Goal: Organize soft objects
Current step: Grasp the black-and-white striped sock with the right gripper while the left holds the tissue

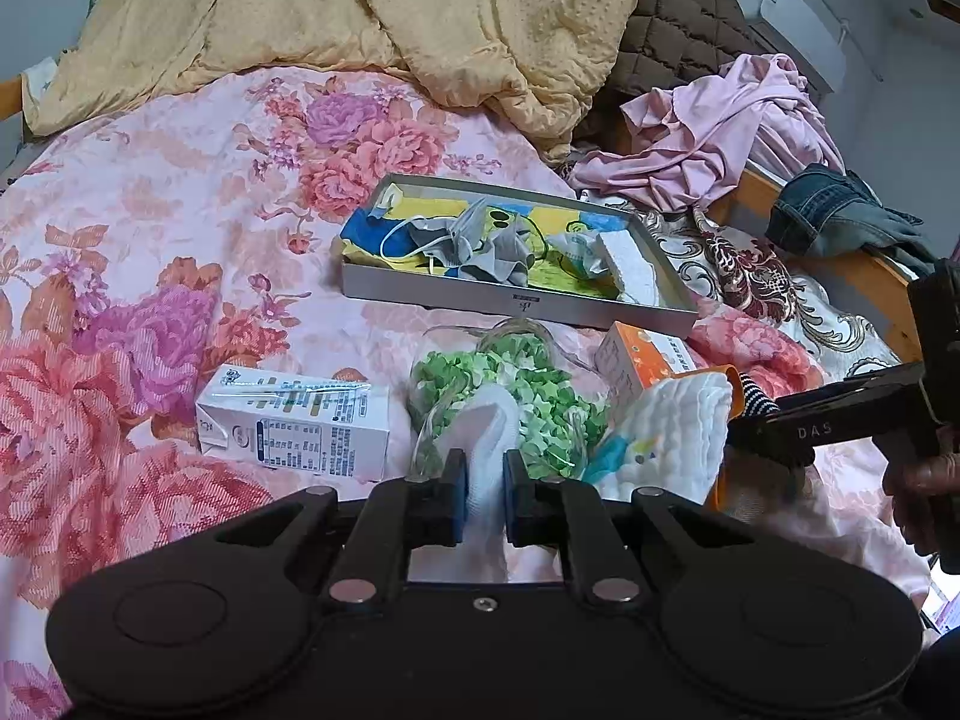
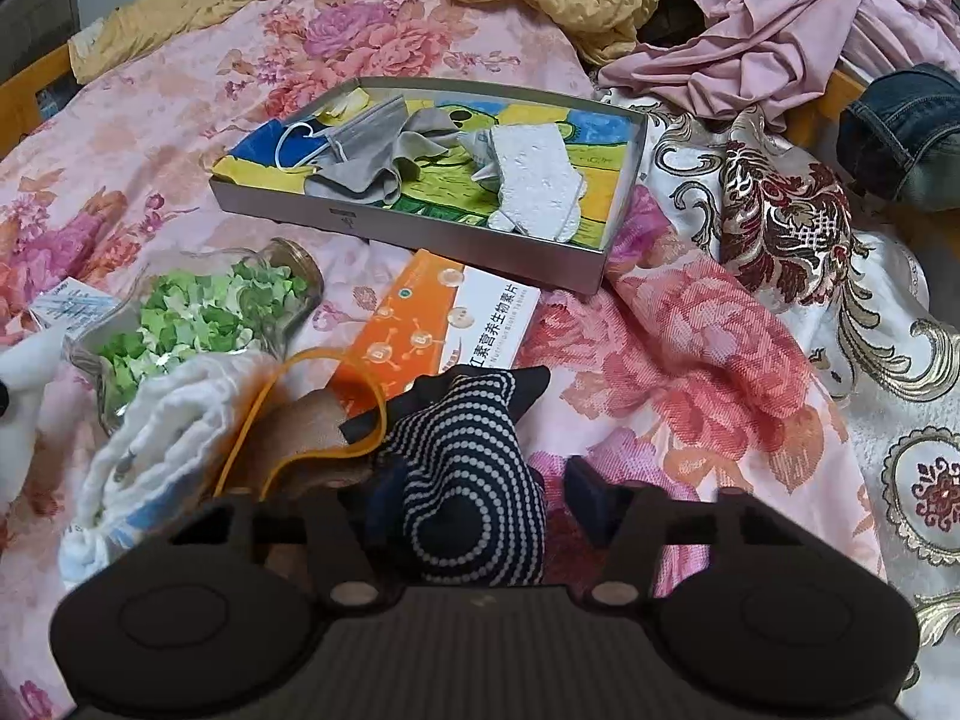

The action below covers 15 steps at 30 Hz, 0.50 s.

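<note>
Fingers of the left gripper (image 1: 485,495) pinch a white cloth (image 1: 483,420); ahead lies the jar of green scraps (image 1: 510,396). Right gripper (image 2: 474,504) is spread around a dotted dark sock (image 2: 468,480).

This is a bedroom in a home. Under and ahead of both tongs lies a pink floral bedsheet (image 1: 180,228); beyond it a rumpled yellow quilted blanket (image 1: 372,18) is heaped at the far side. To the far right, a crumpled pink garment (image 1: 732,120) and folded blue jeans (image 1: 840,216) rest by the wooden bed frame (image 1: 870,276), with a white wall-mounted air conditioner (image 1: 792,24) above.
</note>
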Available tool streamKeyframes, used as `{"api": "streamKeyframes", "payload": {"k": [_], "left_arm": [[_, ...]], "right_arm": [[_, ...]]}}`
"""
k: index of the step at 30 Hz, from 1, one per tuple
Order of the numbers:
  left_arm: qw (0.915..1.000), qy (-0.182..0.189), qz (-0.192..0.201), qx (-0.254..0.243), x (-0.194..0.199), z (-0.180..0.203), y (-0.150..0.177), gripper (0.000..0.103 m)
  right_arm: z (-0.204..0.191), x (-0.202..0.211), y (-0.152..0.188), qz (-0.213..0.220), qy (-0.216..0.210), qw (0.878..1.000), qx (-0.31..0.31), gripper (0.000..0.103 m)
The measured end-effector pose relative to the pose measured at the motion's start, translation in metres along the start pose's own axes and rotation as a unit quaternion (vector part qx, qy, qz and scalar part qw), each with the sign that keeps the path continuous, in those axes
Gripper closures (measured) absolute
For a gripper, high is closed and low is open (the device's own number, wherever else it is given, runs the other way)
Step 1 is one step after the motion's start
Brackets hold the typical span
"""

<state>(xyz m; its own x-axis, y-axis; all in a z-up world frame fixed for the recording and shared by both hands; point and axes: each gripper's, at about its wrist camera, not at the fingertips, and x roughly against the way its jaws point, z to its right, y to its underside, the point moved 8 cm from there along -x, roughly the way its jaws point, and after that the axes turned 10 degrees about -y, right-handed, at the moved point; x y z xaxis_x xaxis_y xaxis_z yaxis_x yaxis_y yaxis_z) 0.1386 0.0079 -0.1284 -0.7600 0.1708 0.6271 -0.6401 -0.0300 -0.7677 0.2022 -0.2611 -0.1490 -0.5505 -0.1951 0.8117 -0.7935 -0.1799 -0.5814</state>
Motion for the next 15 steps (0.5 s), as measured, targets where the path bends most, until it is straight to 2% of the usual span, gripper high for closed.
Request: {"api": "streamKeyframes", "payload": {"k": [2,5,6,8,11,15], "left_arm": [[1.0000,0.000,0.000,0.001,0.000,0.000,0.000,0.091],[1.0000,0.001,0.000,0.001,-0.001,-0.001,0.001,0.091],[1.0000,0.001,0.000,0.001,-0.001,-0.001,0.001,0.091],[1.0000,0.002,0.000,0.002,-0.002,0.000,0.002,0.091],[1.0000,0.004,0.000,0.001,-0.002,0.003,0.003,0.091],[1.0000,0.006,0.000,0.001,-0.003,0.009,0.000,0.091]], "right_arm": [[0.000,0.002,0.001,-0.001,-0.005,1.000,-0.003,0.060],[-0.001,0.010,0.000,0.010,-0.012,1.000,-0.006,0.069],[-0.002,0.013,0.000,0.014,-0.011,1.000,-0.008,0.069],[-0.002,0.018,-0.001,0.021,-0.017,1.000,-0.014,0.081],[-0.002,0.022,-0.001,0.027,-0.026,0.999,-0.018,0.092],[0.002,0.025,-0.002,0.031,-0.034,0.998,-0.042,0.095]]}}
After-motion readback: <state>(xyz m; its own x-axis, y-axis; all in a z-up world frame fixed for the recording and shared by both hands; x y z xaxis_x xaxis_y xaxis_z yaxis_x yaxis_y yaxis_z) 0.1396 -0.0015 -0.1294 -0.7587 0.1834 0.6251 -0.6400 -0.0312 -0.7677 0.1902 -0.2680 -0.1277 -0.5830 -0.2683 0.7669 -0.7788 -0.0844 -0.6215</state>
